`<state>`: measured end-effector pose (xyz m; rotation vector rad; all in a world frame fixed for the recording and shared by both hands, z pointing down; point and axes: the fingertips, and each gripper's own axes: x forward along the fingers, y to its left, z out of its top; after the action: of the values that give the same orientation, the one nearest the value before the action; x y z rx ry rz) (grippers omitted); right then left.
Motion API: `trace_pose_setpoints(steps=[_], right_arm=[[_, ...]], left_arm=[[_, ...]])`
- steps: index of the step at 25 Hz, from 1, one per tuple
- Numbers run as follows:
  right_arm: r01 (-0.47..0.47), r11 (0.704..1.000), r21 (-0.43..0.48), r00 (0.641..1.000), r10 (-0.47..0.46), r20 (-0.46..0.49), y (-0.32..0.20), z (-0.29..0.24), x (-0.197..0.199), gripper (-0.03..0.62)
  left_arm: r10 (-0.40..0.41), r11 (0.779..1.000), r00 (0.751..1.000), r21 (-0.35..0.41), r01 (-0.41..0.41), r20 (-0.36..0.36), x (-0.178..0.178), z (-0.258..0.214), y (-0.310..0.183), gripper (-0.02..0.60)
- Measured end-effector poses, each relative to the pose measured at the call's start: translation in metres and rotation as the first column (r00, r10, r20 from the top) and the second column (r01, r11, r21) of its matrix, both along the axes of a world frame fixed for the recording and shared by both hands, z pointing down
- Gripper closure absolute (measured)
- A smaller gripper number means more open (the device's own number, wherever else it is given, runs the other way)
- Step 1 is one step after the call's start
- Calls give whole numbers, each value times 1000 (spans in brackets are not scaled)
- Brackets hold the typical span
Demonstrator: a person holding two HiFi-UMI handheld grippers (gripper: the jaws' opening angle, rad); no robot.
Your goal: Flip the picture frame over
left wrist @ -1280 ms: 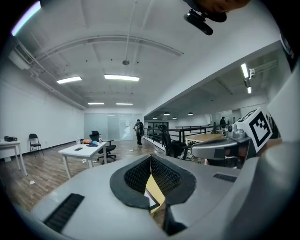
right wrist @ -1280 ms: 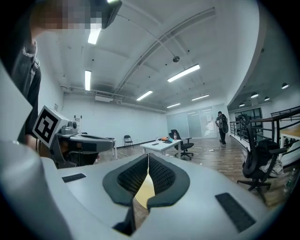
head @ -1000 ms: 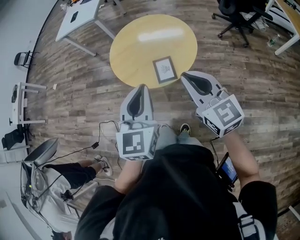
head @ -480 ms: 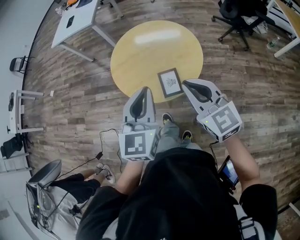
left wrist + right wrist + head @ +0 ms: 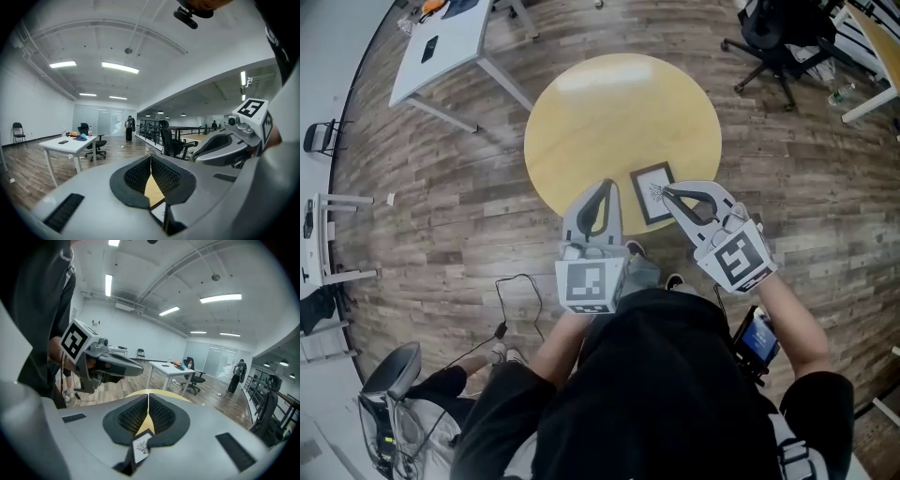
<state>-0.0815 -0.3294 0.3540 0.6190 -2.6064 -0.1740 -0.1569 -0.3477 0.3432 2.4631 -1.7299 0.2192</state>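
A round table [image 5: 609, 112] with a smooth, pale yellow top stands on a floor of grey-brown wood planks [image 5: 441, 197] in a large open office. The room has white walls and long strip lights on the ceiling. A white rectangular desk [image 5: 441, 52] stands off to one side with small things lying on it, and a black wheeled office chair [image 5: 773, 37] stands on the other side. A thin black cable [image 5: 514, 298] curls over the planks near the person's feet.

There is one picture frame [image 5: 652, 192], two grippers and one marker cube on each. The frame is a small rectangle with a dark border, a white mat and a small dark drawing in the middle. It lies flat and face up near the table's edge closest to the person.

Both grippers are grey, smooth-shelled and taper to a point, with black ribbed pads inside. The left gripper [image 5: 607, 186] is clenched with nothing between its pads, its tip over the tabletop just left of the frame. The right gripper [image 5: 667, 193] is also closed and empty, its tip at the frame's right side. It may be touching the frame's border, though the head view does not settle it
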Motion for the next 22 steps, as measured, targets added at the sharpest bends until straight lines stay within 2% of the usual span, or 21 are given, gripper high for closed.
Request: trace_pose_setpoints(steps=[3,6,10,15,18,22], right_arm=[[36,999,-24,994,-39,-106,-2,36,-12,574],[53,996,-72,980,-66,-190,-2,77,-20,574],[75,983,-167,959,-117,-260,4,141,-24,572],[99,953,-285,920,-196,-338,17,219,-28,572],[122,950,-286,907,-224,-357,24,245,-29,571],[160,955,-252,891,-249,-380,29,268,-28,547]], left_arm=[[4,999,1000,-47,-4,-2,-13,49,-15,558],[-2,992,1000,-126,0,-20,-23,104,-28,558],[21,968,998,-249,-35,-59,-21,165,-35,558],[83,932,993,-345,-107,-85,-2,228,-31,557],[102,918,992,-378,-122,-72,4,255,-24,557],[112,914,990,-383,-136,-85,5,271,-30,557]])
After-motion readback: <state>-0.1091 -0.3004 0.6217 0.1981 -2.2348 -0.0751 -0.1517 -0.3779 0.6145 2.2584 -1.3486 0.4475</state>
